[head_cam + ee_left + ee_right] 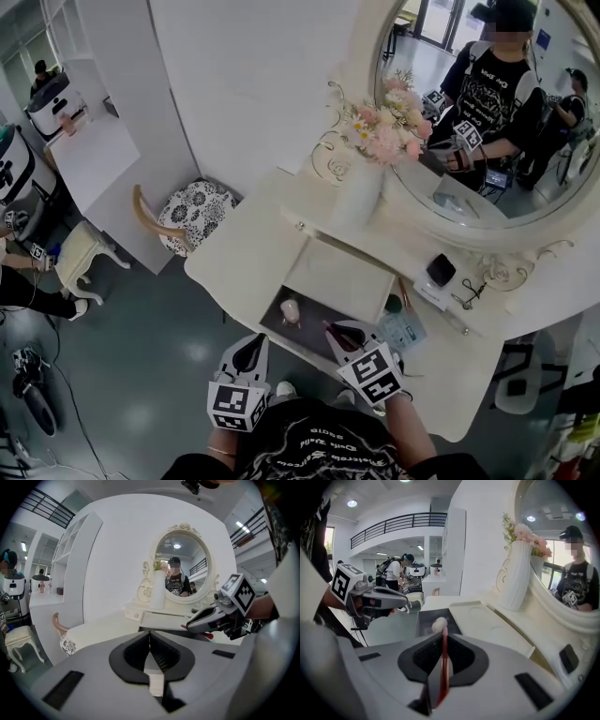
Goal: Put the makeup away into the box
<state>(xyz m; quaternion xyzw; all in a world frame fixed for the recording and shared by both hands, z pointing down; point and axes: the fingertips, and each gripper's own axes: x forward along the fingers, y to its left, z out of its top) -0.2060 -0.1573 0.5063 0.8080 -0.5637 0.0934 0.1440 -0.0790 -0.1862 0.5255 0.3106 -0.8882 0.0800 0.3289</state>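
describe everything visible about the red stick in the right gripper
The red stick is thin, straight and glossy dark red, plastic by its look; what kind of makeup it is cannot be told. It is clamped between the fingers of the right gripper, lying along them, its tip just past them. It points toward the open dark box, where a pale round item lies. Nothing else visibly touches it.
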